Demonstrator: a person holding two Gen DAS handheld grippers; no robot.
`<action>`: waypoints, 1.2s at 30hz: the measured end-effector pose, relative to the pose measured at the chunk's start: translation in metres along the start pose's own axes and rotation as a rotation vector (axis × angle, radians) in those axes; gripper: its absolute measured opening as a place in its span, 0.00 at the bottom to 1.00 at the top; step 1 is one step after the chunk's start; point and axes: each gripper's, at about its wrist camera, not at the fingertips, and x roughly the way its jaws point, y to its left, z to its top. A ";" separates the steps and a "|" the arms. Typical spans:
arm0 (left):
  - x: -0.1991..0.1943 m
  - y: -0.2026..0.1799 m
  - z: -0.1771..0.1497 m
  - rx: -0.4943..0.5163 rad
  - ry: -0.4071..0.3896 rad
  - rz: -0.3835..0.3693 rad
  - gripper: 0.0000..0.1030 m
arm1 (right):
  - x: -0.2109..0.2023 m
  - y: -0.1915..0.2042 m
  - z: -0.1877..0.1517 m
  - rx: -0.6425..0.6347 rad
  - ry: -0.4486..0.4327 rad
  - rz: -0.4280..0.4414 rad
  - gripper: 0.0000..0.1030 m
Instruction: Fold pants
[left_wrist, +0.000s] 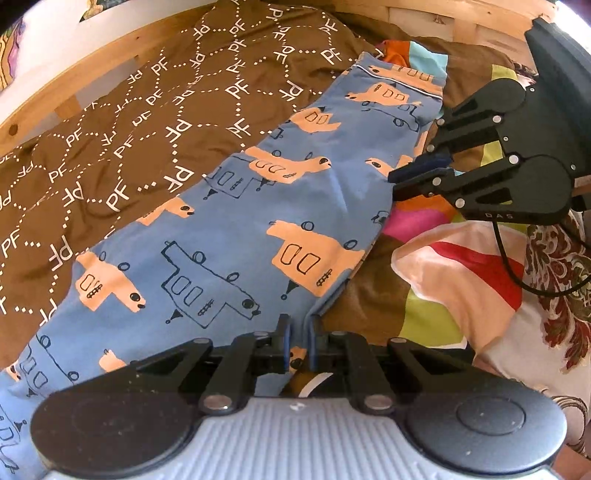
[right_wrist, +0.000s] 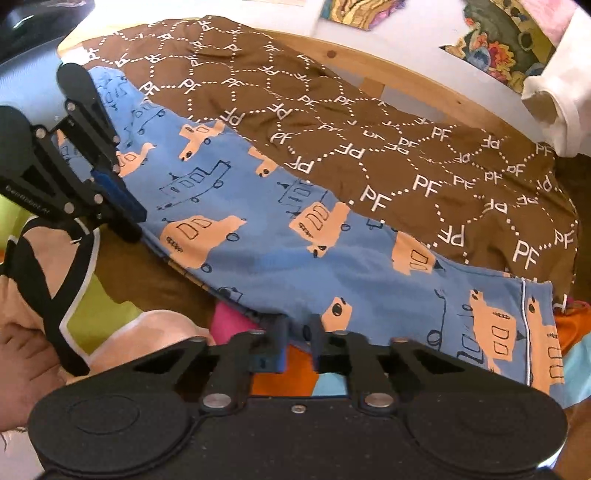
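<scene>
Blue pants (left_wrist: 258, 221) printed with orange trucks lie stretched out along a brown blanket (left_wrist: 129, 129), waistband at the far end. At the bottom of the left wrist view my left gripper (left_wrist: 299, 332) is shut on the pants' near edge, with a fold of blue fabric between its pads. My right gripper (left_wrist: 397, 181) comes in from the right and pinches the same long edge further up. In the right wrist view the pants (right_wrist: 295, 258) run from left to right; the right gripper (right_wrist: 297, 332) is shut on their near edge and the left gripper (right_wrist: 135, 221) nips the edge at the left.
The brown blanket (right_wrist: 406, 147) with white PF lettering covers the bed. A wooden bed rail (left_wrist: 74, 70) runs behind it. Bright, multicoloured clothes (left_wrist: 461, 266) are piled beside the pants' near edge. A white cloth (right_wrist: 554, 110) hangs at the upper right.
</scene>
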 end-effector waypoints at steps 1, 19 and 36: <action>0.000 0.001 0.000 -0.006 0.001 -0.002 0.10 | -0.001 0.001 0.000 -0.008 -0.005 0.003 0.02; -0.027 0.041 -0.001 -0.269 -0.034 -0.055 0.69 | -0.020 -0.033 -0.006 0.194 -0.055 0.140 0.68; 0.037 0.197 0.035 -0.531 0.126 0.174 0.47 | -0.006 -0.059 -0.007 0.418 -0.168 -0.087 0.94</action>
